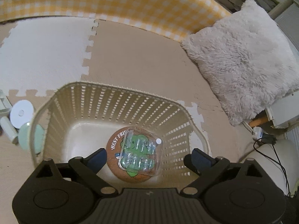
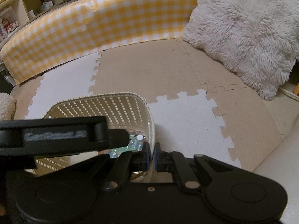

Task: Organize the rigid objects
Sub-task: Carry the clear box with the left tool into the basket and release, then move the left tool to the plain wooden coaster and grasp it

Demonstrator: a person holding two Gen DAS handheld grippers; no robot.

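Note:
A cream slatted plastic basket (image 1: 119, 100) stands on the foam mat. Inside it lies a round wooden coaster (image 1: 114, 145) with a green cartoon print, and a clear plastic case (image 1: 140, 153) rests on top of it. My left gripper (image 1: 145, 158) hangs open above the basket, fingers either side of the case, holding nothing. My right gripper (image 2: 152, 155) is shut on the basket's right rim (image 2: 152, 128). The left gripper's black body (image 2: 56, 134) crosses the right wrist view and hides much of the basket.
Left of the basket lie a white disc (image 1: 20, 113), a mint-green round object (image 1: 35, 136) and a white cylinder (image 1: 8, 128). A fluffy white cushion (image 1: 243, 56) sits at the right, a yellow checked bumper (image 2: 93, 28) at the back. Cables (image 1: 276, 155) trail at the right.

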